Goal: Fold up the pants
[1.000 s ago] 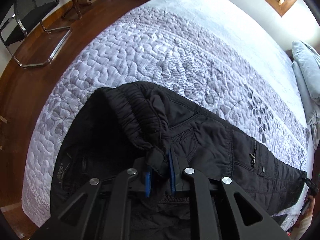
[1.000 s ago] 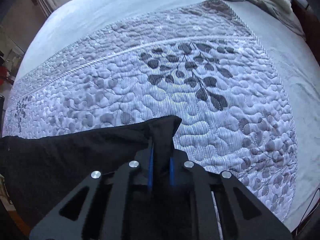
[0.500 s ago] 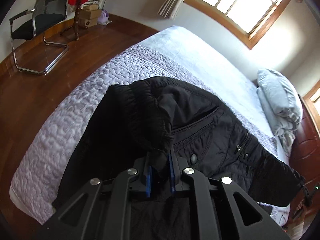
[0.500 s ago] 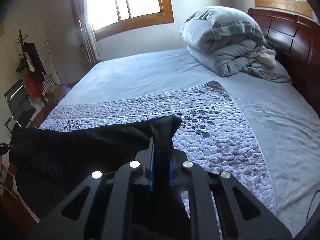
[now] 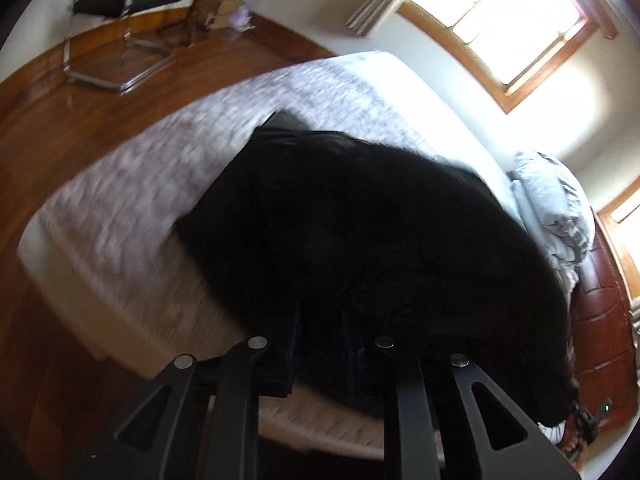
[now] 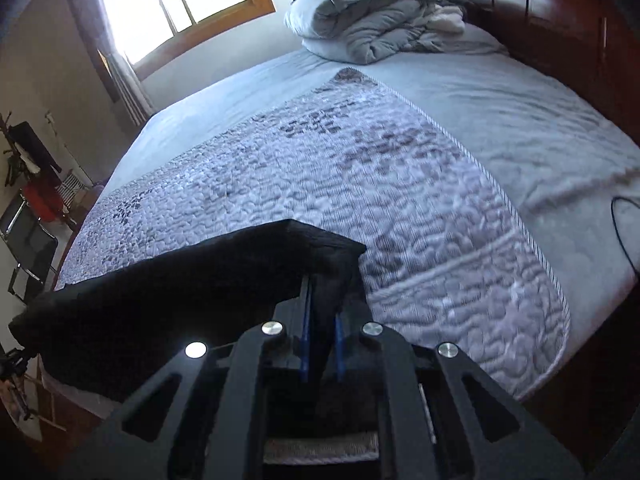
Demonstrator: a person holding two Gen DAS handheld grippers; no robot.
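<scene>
The black padded pants (image 5: 380, 248) hang stretched between my two grippers above the bed. In the left wrist view they fill the middle as a dark blurred mass, and my left gripper (image 5: 322, 344) is shut on their waistband end. In the right wrist view my right gripper (image 6: 322, 320) is shut on the leg end of the pants (image 6: 192, 280), which run off to the left as a taut black band. Fabric hides both sets of fingertips.
The bed carries a grey quilted coverlet (image 6: 380, 184) over a pale blue sheet (image 6: 520, 120). A bundled duvet (image 6: 372, 8) lies by the dark wooden headboard (image 6: 560, 12). A chrome chair (image 5: 120, 12) stands on the wood floor (image 5: 60, 128) beyond the bed foot. Windows are behind the bed.
Both grippers have lifted the pants higher off the bed and swung them. The left view has pulled back and blurred; the pants now cover more of it.
</scene>
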